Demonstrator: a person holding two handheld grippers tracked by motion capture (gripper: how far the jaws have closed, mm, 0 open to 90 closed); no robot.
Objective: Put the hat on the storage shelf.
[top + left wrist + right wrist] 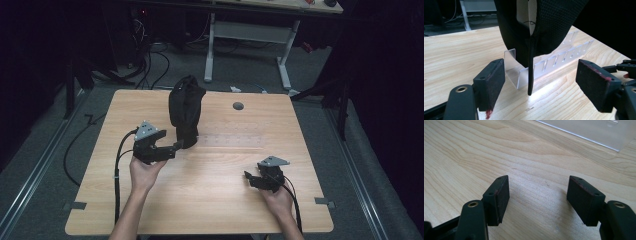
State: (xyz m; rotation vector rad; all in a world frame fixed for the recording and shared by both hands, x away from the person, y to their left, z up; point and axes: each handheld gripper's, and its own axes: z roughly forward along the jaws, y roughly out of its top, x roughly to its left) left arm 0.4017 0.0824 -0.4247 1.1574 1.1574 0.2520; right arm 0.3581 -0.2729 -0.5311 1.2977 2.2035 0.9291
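table: a light wooden table (pixel 210 200) with round corners
hole: a small dark round hole (pixel 238 106) in the table top, near the far edge
floor: grey carpet floor (pixel 45 165) with black cables (pixel 155 65) on it
far off: a white metal table frame (pixel 250 35) behind

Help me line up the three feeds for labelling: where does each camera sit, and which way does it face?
High view: above the person's side, facing forward and down on the table; forearms, left claw and right claw show.
Left gripper view: on the left claw, facing the black cap on the clear rack; its open jaws show.
Right gripper view: on the right claw, low over the table, rack edge beyond; its open jaws show.
Shared: high and left gripper views both show cap and rack.
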